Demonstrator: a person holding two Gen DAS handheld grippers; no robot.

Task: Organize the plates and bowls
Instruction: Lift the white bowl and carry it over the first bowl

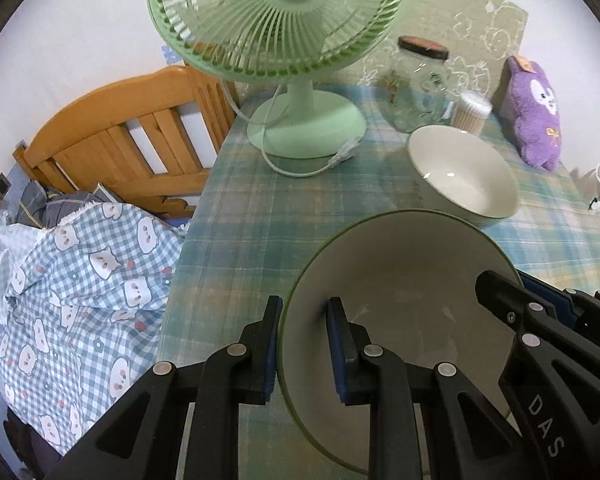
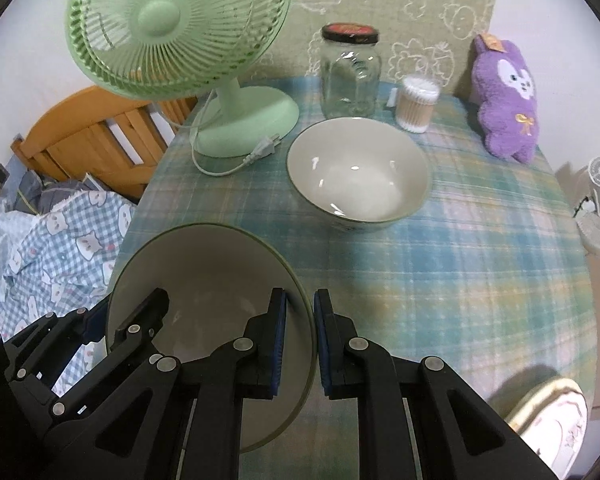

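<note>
A: Both claws? Left claw point(image 1: 303, 344) and right claw point(image 2: 300, 344) each pinch the near bowl's point(image 2: 204, 280) rim, lower centre of frame.
B: Risk?
A: Thin rim grips; uneven lift may tilt it, slipping onto the bench point(image 2: 440, 280) or striking the far bowl point(image 2: 358, 174).

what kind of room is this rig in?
Likely a bedroom at home: a wooden bed frame with a checked quilt sits beside the cloth-covered table, which holds a plush toy and desk fan.
</note>
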